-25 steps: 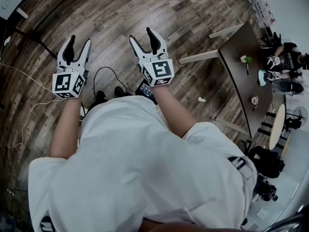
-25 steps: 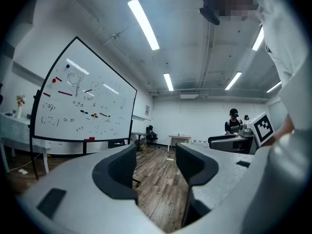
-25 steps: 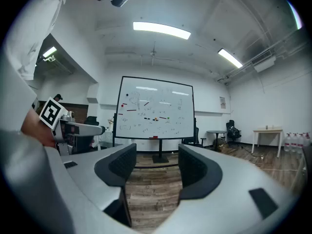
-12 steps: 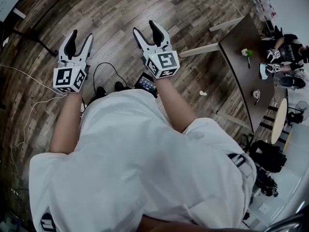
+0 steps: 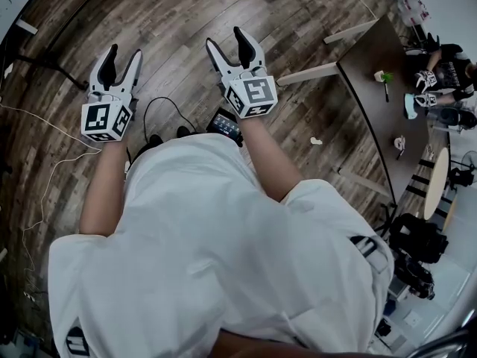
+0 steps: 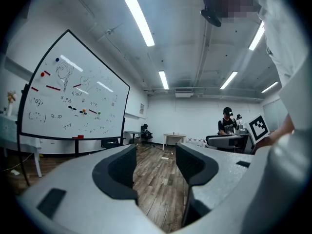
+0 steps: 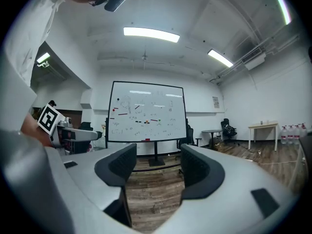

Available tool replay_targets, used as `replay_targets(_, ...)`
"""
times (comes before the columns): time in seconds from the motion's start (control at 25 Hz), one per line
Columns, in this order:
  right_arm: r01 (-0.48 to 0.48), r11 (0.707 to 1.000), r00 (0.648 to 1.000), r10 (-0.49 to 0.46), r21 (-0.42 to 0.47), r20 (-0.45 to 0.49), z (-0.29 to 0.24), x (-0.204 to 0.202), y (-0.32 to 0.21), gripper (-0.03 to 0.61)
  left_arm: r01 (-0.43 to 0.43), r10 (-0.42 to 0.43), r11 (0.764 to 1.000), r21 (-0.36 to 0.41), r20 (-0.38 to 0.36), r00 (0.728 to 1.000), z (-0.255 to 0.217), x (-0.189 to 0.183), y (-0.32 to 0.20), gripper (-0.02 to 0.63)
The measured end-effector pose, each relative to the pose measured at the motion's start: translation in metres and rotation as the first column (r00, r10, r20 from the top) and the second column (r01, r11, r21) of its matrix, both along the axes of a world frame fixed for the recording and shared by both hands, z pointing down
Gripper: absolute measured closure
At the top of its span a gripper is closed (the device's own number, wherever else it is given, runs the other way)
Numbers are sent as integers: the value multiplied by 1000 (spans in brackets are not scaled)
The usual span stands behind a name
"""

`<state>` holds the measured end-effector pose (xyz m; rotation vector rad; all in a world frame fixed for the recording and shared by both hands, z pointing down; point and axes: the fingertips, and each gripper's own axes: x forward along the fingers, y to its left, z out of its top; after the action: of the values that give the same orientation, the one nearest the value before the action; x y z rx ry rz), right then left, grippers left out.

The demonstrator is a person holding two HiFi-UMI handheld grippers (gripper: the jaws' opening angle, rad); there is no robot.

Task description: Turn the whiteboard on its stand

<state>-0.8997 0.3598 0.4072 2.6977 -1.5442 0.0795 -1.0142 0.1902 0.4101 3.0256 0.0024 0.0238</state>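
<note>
The whiteboard [image 7: 146,113] stands across the room on a black stand [image 7: 155,156], with scribbles and magnets on it; it faces the right gripper view squarely. In the left gripper view the whiteboard [image 6: 73,96] is at the left, seen at an angle. My left gripper [image 5: 124,51] and right gripper [image 5: 225,37] are held out side by side over the wooden floor, far from the board. Both are open with nothing between the fingers. The right gripper's jaws have just been opening, with only floor between them.
A brown table [image 5: 373,88] stands at the right with a seated person [image 5: 447,73] beyond it. A black cable [image 5: 160,110] and a white cord [image 5: 45,170] lie on the floor. A small table [image 7: 263,128], bottles [image 7: 292,129] and a chair [image 7: 226,128] line the far right.
Both grippers have shifted a little forward over the floor, side by side. The whiteboard's corner has slid almost out of the head view at the top left.
</note>
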Motion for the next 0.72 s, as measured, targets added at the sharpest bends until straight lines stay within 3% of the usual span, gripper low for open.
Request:
replay_targets(0.4, -30, 1000, 999, 30, 4, 17, 13, 37, 12, 318, -11, 11, 1000, 7, 1, 1000, 2, 37, 0, 377)
replay_targets(0.72, -49, 998, 999, 49, -32, 17, 31, 80, -16, 318, -16, 16, 1000, -2, -5, 1000, 18, 90, -36, 377)
